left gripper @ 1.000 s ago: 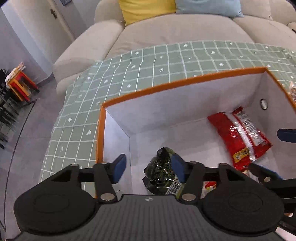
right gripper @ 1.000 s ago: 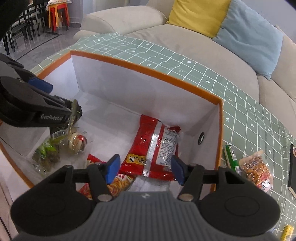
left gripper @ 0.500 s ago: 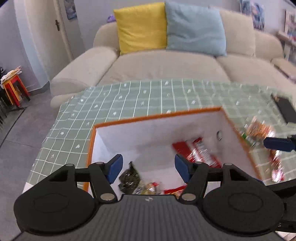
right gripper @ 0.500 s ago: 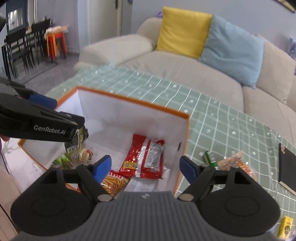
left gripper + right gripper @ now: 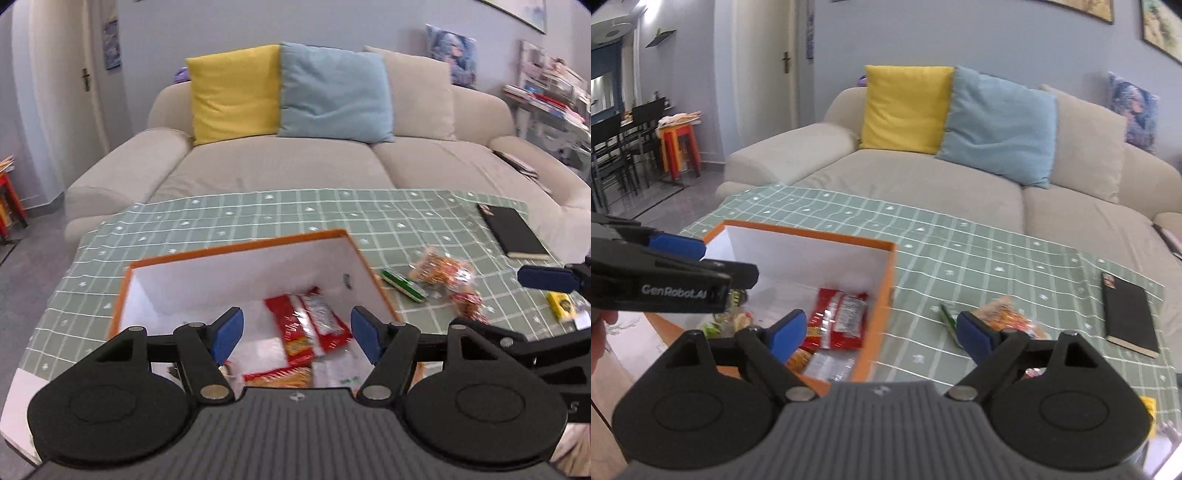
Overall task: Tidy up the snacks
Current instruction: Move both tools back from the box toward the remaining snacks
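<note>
A white box with an orange rim (image 5: 240, 247) (image 5: 812, 236) stands on the green checked tablecloth. In it lie a red packet (image 5: 310, 325) (image 5: 838, 321), an orange-yellow packet (image 5: 280, 376) and a clear bag of sweets (image 5: 727, 321). My left gripper (image 5: 295, 334) hovers above the box, its jaws opening with nothing between them. My right gripper (image 5: 882, 334) hangs over the box's right wall, jaws also opening and empty. To the right of the box on the cloth lie an orange snack bag (image 5: 443, 266) (image 5: 1008, 317), a green stick pack (image 5: 402, 286) (image 5: 947, 319), a small red packet (image 5: 467, 302) and a yellow packet (image 5: 559, 302).
A black notebook (image 5: 513, 230) (image 5: 1126, 314) lies at the cloth's far right. A beige sofa (image 5: 280, 170) with yellow and blue cushions stands behind the table. Chairs and a red stool (image 5: 679, 147) are off to the left.
Both grippers have risen out of the box and tilted up, so the sofa and room now show. Both pairs of jaws have widened. The dark green bag stays in the box.
</note>
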Tool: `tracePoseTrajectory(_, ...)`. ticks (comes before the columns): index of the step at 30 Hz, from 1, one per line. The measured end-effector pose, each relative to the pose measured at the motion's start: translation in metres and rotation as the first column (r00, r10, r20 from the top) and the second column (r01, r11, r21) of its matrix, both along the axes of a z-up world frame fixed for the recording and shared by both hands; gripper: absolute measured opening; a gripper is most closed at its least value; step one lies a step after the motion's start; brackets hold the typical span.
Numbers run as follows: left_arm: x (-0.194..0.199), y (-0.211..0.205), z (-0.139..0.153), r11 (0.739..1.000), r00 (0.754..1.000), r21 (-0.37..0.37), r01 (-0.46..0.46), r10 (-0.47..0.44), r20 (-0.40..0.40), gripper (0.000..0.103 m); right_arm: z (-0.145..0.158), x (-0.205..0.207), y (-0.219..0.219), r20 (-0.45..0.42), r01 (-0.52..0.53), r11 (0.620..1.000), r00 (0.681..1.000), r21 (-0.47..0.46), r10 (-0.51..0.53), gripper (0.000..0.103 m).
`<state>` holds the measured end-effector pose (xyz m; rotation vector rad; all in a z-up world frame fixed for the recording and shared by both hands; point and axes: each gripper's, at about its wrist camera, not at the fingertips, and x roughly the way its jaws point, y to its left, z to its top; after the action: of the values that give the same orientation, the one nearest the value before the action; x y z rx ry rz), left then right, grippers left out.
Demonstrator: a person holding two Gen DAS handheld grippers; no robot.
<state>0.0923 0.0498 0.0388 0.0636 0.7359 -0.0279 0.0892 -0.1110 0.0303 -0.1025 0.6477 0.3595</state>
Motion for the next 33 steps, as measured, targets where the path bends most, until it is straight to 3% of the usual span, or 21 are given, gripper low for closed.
tracePoseTrajectory(10, -0.012, -0.058, -0.019, 0.991, 0.991, -0.005, 0.130, -0.130, -0.016, 0.079, -0.019, -0.020, -0.068, 0.010, 0.139, 0.990, 0.990, 0.012, -0.139, 0.089)
tracePoseTrajectory(21, -0.011, -0.113, -0.049, 0.957, 0.954, -0.060, 0.283, -0.288, -0.085, 0.076, -0.066, -0.024, -0.119, -0.064, 0.250, 0.968, 0.966, -0.019, -0.251, 0.089)
tracePoseTrajectory(33, 0.024, -0.126, -0.063, 0.956, 0.945, -0.047, 0.288, -0.292, -0.150, 0.070, -0.099, 0.007, -0.142, -0.213, 0.335, 0.942, 0.923, 0.037, -0.320, 0.084)
